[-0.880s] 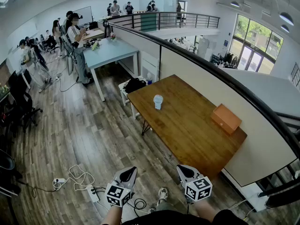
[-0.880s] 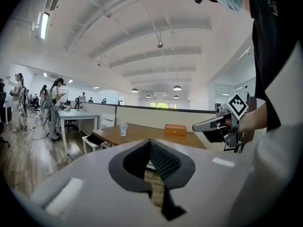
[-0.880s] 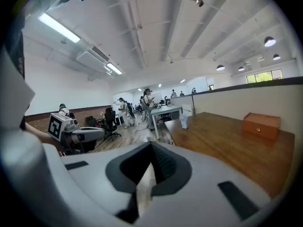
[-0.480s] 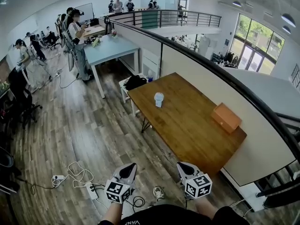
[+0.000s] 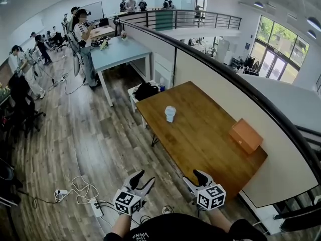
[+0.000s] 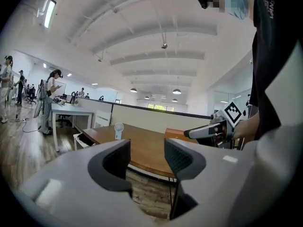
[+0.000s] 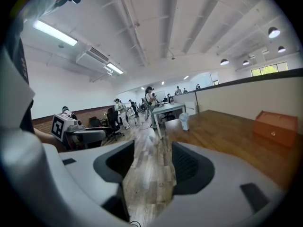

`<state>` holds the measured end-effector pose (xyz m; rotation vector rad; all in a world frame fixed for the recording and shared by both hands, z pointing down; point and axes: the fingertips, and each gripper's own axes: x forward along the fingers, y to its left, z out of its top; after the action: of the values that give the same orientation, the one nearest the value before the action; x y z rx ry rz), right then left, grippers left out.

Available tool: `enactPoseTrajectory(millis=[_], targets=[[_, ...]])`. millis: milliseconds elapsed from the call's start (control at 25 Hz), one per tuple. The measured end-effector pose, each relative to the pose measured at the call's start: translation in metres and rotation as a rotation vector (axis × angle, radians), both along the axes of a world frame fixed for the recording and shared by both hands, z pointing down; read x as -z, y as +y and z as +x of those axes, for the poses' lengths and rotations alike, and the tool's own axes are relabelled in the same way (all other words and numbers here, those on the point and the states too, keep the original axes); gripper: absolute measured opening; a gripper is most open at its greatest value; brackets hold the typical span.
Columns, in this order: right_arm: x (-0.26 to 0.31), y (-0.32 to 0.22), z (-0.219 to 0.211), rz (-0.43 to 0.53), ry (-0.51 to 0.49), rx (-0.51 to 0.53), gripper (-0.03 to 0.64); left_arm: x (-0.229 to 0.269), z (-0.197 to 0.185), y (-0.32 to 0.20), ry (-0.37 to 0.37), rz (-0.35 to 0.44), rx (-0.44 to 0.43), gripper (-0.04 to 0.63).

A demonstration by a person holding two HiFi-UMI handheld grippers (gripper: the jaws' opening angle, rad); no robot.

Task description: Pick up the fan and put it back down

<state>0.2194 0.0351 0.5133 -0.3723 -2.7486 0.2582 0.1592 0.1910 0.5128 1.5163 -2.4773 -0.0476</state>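
Observation:
A small white fan (image 5: 170, 113) stands upright on the far-left part of a brown wooden table (image 5: 200, 139). It also shows far off in the left gripper view (image 6: 118, 130) and the right gripper view (image 7: 184, 121). Both grippers hang over the wood floor, well short of the table's near end. My left gripper (image 5: 142, 178) is open with nothing between its fingers (image 6: 113, 160). My right gripper (image 5: 193, 177) is open too, its jaws spread wide and empty (image 7: 152, 161). Each gripper sees the other at its side: the right gripper (image 6: 208, 131), the left gripper (image 7: 83, 136).
An orange box (image 5: 246, 135) lies at the table's right side by the white partition wall (image 5: 225, 99). A black bag (image 5: 146, 90) sits on a low stool beyond the table. Cables and a power strip (image 5: 98, 205) lie on the floor by my left. Several people stand round a blue-grey table (image 5: 118, 54).
The table and fan sit slightly lower and nearer in the head view. Both grippers' fingers now show spread apart, where earlier each looked like one tip.

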Motion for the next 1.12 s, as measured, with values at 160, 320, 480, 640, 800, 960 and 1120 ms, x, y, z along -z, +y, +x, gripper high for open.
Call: enactPoseTrajectory(millis=[160,320,480,640,800,960,1120], targets=[[-0.004,-0.017,-0.024,-0.019,0.013,0.011,0.218,-0.004,-0.021,-0.018,0.009,-0.007,0.01,0.21],[-0.006,-0.03,-0.047,-0.018,0.022,0.022,0.219,-0.013,-0.044,-0.027,0.031,-0.019,0.029,0.21],[-0.009,-0.032,-0.068,-0.028,0.032,0.013,0.219,-0.017,-0.066,-0.029,0.047,-0.025,0.028,0.21],[-0.013,-0.033,-0.1,-0.03,0.037,-0.017,0.219,-0.02,-0.099,-0.033,0.054,-0.025,-0.009,0.21],[-0.019,-0.032,-0.132,-0.032,0.046,-0.076,0.219,-0.028,-0.139,-0.033,0.066,-0.035,-0.062,0.213],[-0.013,-0.025,-0.165,-0.035,0.046,-0.142,0.219,-0.025,-0.185,-0.027,0.065,-0.043,-0.116,0.216],[-0.01,-0.018,-0.196,-0.038,0.039,-0.215,0.219,-0.023,-0.223,-0.022,0.061,-0.053,-0.184,0.216]])
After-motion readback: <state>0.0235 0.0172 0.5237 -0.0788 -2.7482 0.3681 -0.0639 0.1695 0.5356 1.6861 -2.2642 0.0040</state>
